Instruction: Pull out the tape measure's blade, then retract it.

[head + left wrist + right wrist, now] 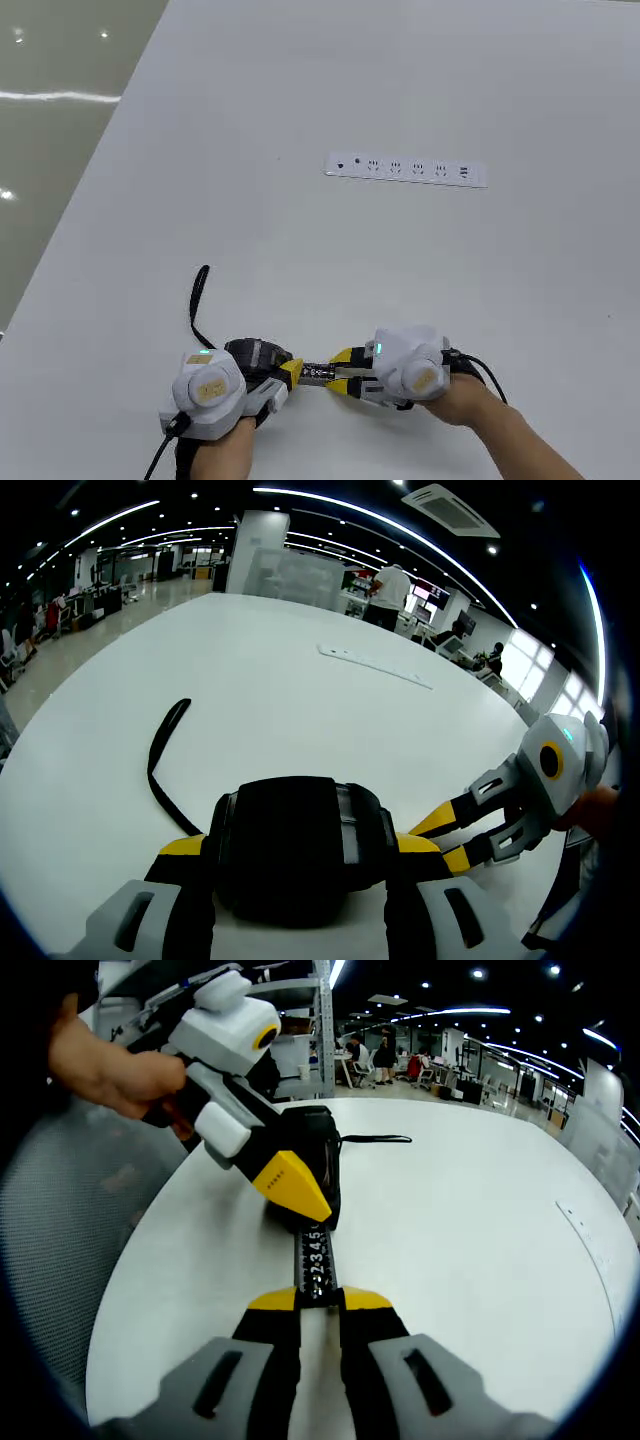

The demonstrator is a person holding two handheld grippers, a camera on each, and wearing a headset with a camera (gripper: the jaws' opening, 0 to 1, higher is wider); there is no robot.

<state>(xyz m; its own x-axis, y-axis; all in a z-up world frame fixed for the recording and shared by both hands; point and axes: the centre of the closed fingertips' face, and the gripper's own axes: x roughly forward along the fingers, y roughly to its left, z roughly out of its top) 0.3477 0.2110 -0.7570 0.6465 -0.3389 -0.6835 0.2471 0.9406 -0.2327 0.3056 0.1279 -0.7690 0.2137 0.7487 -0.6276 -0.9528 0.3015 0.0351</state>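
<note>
Since only a short stretch of blade [316, 1255] is out, the pull looks barely begun; most of the extension and all of the retraction are left, by my read. Tape measure [258, 357] sits lower centre of head view on white table [300, 240]. Left gripper [272, 375] is clamped around its case. Right gripper [339, 371] is pinched nearly closed on the blade tip. Right gripper view shows the blade's printed numbers. Left gripper view shows strap [160, 760] at frame left, with the blade hidden behind the case.

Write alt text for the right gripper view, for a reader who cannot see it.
The right gripper pinches the numbered blade, drawn a short way out of a black tape measure on a white table. The left gripper, held in a hand, clamps the tape measure from the upper left.
</note>
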